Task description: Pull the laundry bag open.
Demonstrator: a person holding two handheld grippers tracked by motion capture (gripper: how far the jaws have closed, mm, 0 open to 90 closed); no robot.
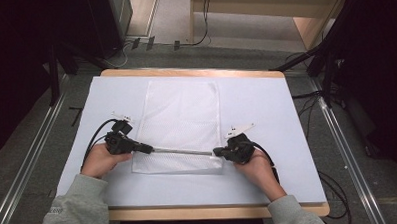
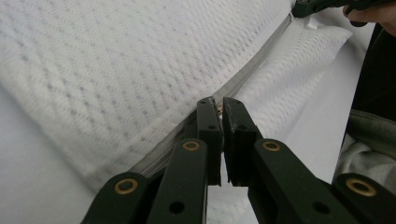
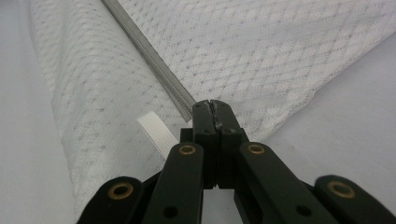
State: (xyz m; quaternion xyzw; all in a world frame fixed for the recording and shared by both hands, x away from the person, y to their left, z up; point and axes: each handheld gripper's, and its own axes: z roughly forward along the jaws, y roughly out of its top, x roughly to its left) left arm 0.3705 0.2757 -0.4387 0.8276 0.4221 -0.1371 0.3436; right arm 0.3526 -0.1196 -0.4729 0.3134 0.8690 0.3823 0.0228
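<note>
Your left gripper [image 1: 146,148] has its jaws pinched on the zipper [image 1: 180,151] pull — a small brass bit between the tips. Your right gripper [image 1: 219,152] is clamped tight at the zipper's other end. The white mesh bag [image 1: 179,117] lies flat mid-table [image 1: 266,104], zipper along its near edge.

A table [image 1: 297,138] with a pale sheet over its wooden top; a white mesh bag [image 1: 179,117] lies flat at its middle, zipper [image 1: 180,151] along the near end.
</note>
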